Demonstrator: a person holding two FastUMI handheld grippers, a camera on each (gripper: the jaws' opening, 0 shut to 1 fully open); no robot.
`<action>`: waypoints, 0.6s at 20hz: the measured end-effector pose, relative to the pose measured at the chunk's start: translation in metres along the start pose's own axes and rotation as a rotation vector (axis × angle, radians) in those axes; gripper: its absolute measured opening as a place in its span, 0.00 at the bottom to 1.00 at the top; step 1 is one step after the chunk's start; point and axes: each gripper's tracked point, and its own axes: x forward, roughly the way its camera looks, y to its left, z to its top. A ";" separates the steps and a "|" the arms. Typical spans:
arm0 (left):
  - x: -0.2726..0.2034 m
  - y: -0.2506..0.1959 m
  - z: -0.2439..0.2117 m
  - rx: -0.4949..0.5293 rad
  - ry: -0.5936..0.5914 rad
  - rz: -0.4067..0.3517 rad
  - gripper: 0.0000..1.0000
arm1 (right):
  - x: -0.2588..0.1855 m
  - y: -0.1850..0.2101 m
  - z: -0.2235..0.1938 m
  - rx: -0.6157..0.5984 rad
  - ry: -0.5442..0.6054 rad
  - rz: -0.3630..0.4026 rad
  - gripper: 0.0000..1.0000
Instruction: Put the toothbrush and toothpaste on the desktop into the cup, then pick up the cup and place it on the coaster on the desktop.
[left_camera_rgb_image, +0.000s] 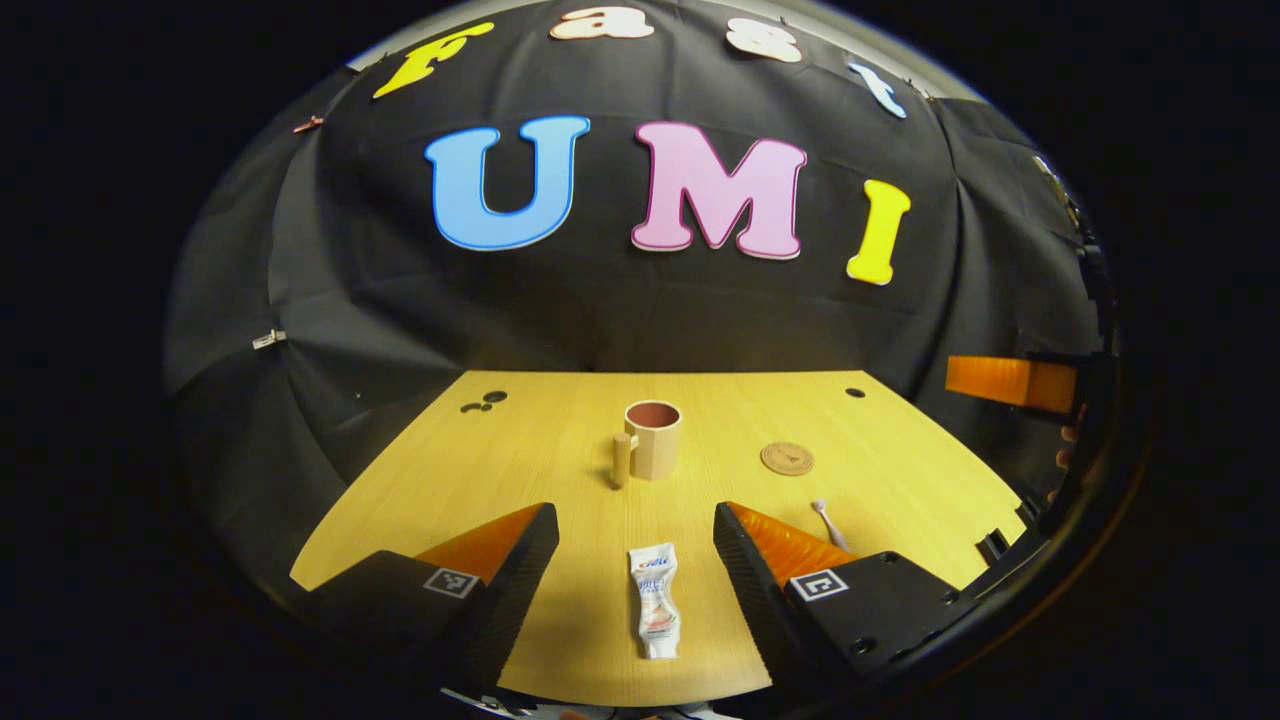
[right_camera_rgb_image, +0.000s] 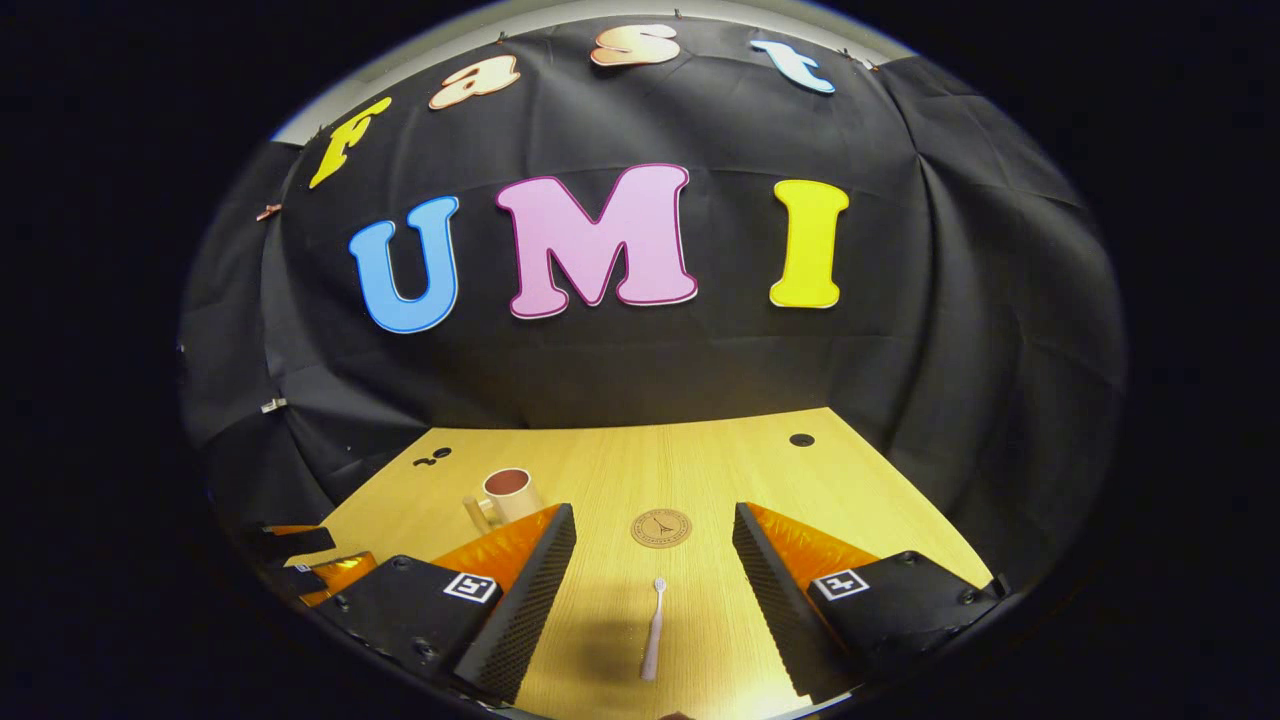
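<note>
A white toothpaste tube lies flat on the wooden desk between the spread fingers of my left gripper, which is open and above it. Farther back stands a beige cup with a handle on its left, upright. A round brown coaster lies to its right. A pale pink toothbrush lies on the desk between the fingers of my right gripper, also open. The toothbrush head peeks past my left gripper's right finger. The coaster sits just beyond the brush, the cup at left.
The wooden desk has small round holes near its back corners. The black booth cloth closes in the back and sides. The other gripper shows at the right edge and at lower left.
</note>
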 end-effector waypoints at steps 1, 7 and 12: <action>0.007 -0.001 -0.009 0.000 0.021 0.003 0.97 | 0.005 -0.001 -0.001 -0.001 0.008 0.008 0.97; 0.048 -0.005 -0.068 0.000 0.172 0.024 0.97 | 0.029 -0.005 -0.011 -0.027 0.056 0.063 0.98; 0.073 -0.004 -0.119 0.009 0.289 0.048 0.97 | 0.051 -0.014 -0.024 -0.037 0.112 0.090 0.97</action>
